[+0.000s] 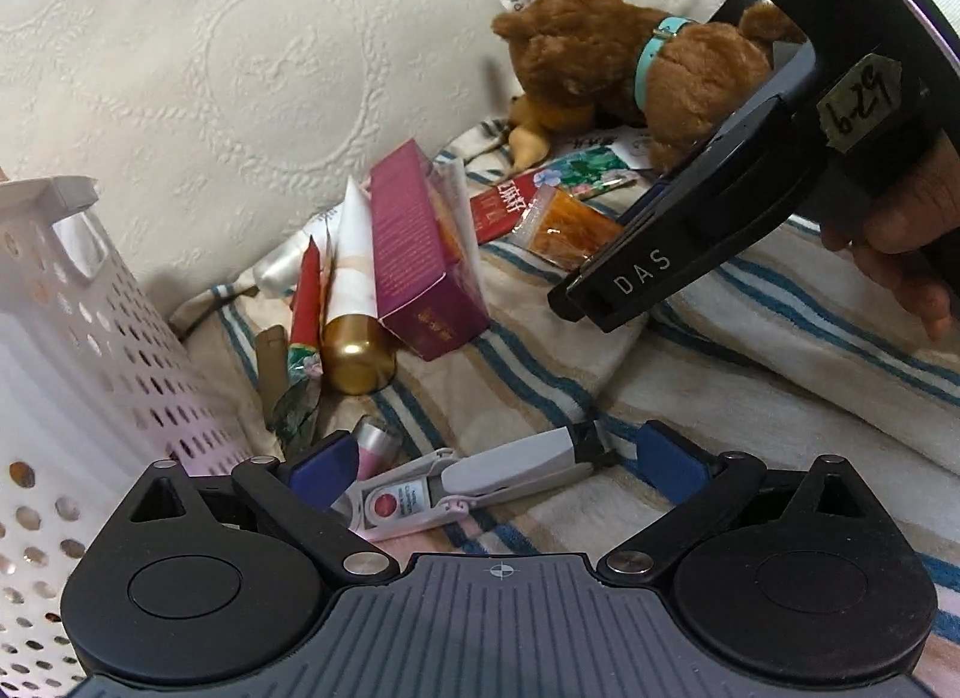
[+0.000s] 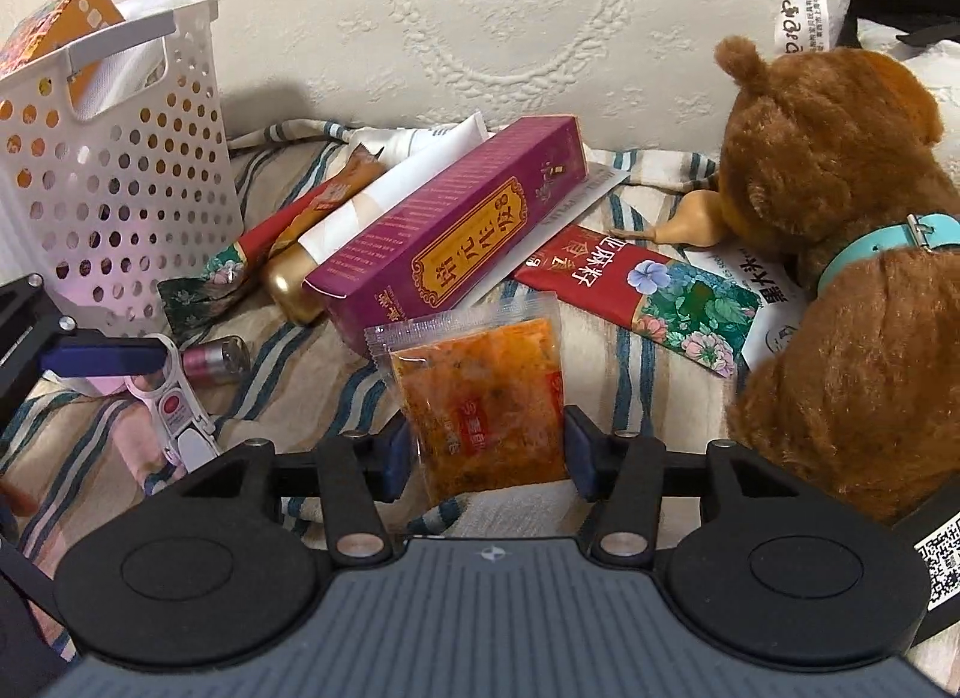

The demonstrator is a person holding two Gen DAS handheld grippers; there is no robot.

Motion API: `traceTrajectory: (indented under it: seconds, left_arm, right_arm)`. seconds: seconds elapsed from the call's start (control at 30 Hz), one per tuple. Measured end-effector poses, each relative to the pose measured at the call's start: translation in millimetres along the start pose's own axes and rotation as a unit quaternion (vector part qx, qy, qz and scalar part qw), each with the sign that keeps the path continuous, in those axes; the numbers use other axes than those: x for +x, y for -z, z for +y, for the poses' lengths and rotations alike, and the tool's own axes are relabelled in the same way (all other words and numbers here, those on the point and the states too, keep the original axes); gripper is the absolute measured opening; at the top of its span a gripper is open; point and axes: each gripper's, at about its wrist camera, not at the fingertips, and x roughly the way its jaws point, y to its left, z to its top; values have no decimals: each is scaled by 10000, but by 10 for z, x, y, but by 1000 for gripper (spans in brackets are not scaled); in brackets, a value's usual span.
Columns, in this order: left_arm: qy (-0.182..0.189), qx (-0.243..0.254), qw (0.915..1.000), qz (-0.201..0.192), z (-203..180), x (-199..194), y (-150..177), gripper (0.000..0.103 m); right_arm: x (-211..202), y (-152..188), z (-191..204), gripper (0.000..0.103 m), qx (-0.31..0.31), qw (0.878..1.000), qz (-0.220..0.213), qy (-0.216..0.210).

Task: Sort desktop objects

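At the far left a white perforated basket (image 2: pixel 114 182) is standing on the striped towel (image 1: pixel 780 350), w/ an orange carton (image 2: pixel 72 32) poking out of its top. Just right of it a red floral sachet (image 2: pixel 264 242) and a white tube w/ gold cap (image 1: pixel 355 302) are lying side by side, the tube's far end tucked under a magenta box (image 2: pixel 447 236) that's sitting tilted across the pile.

In front of these, the left gripper (image 1: pixel 501 461) is hanging low w/ its jaws wide apart, straddling a nail clipper on its card (image 1: pixel 474 485); neither pad is touching it as far as the left wrist view shows. A small pink-and-silver cylinder (image 2: pixel 216 361) (lipstick, prob.) is lying just beside the clipper, next to the left pad.

Toward the middle, the right gripper (image 2: pixel 486 452) is sitting over a clear sauce packet (image 2: pixel 480 392) of orange-red paste. The packet's near end is lying between the blue pads (image 2: pixel 579 452), jaws partly open; the packet's edges are reaching right up to both pads, but I can't tell whether they're pressing it. The packet is resting flat on the towel, just in front of the magenta box.

Further right a second red floral sachet (image 2: pixel 636 296) is lying partly on a white printed card (image 2: pixel 762 284). At the far right a brown plush bear (image 2: pixel 840 218) w/ a teal collar (image 2: pixel 882 242) is lying on the towel, a small tan gourd (image 2: pixel 678 230) touching its muzzle. A cream embossed cushion (image 2: pixel 480 8) is backing the whole spread.
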Motion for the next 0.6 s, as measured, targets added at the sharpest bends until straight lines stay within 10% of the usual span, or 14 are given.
traceTrajectory:
  seconds: [0.37,0.53,0.6]
  left_arm:
    - [396,312,9987,-105,-74,-112,21,38]
    - [309,748,9967,-84,-184,-201,28,30]
    - [312,1258,9916,-12,-213,-264,37,43]
  right_arm:
    - [-66,8,-61,59,181,9997,-137,56]
    - [-129,25,-56,59,237,9995,-209,34]
    - [-147,32,-51,59,218,9995,-223,8]
